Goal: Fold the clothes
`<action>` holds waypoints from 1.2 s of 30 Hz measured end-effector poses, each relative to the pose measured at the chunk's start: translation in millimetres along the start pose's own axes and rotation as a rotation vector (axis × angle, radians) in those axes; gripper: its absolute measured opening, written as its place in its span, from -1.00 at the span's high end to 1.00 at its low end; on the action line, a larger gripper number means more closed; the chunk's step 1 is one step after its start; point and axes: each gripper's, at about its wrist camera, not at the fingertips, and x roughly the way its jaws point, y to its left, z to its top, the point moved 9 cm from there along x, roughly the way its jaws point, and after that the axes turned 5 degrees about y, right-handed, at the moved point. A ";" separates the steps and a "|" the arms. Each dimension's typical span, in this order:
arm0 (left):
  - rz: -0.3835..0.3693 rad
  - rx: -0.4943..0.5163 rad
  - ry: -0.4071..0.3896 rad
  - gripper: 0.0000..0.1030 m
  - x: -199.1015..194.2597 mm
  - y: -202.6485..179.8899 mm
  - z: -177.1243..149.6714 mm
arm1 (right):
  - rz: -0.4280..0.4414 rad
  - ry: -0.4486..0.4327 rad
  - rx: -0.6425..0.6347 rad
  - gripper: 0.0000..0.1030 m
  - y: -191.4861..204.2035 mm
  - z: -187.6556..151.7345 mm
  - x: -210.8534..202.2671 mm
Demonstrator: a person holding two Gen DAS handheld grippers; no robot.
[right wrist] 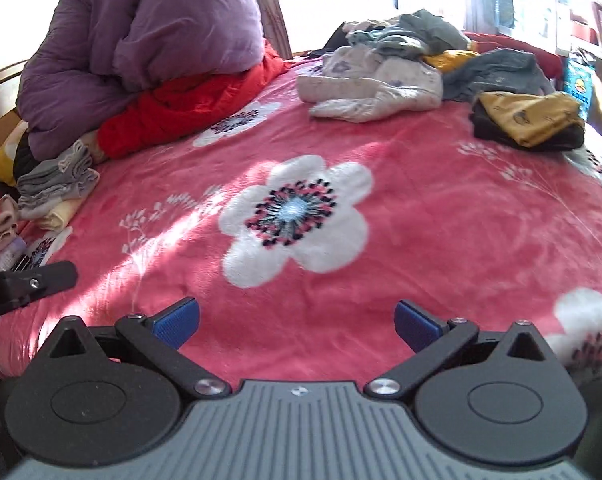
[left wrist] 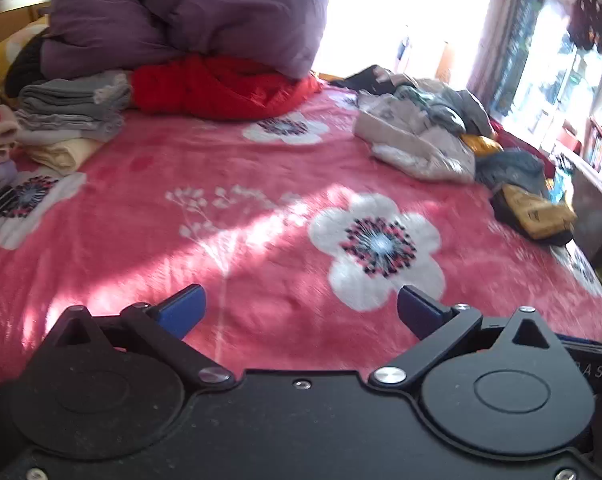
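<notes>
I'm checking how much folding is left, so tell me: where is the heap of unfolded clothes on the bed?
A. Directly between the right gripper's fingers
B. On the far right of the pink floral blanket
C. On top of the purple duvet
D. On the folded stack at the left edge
B: the unfolded heap lies crumpled on the far right of the pink floral blanket, away from the folded stack at the left.

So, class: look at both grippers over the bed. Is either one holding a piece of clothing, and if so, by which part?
Nothing is held. The left gripper and right gripper both stand open, with only the pink blanket showing between their fingers.
</notes>
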 end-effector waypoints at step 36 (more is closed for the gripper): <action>0.104 0.149 0.047 -0.99 69.0 -40.2 -31.6 | -0.063 -0.050 -0.040 -1.00 -30.1 -11.9 32.4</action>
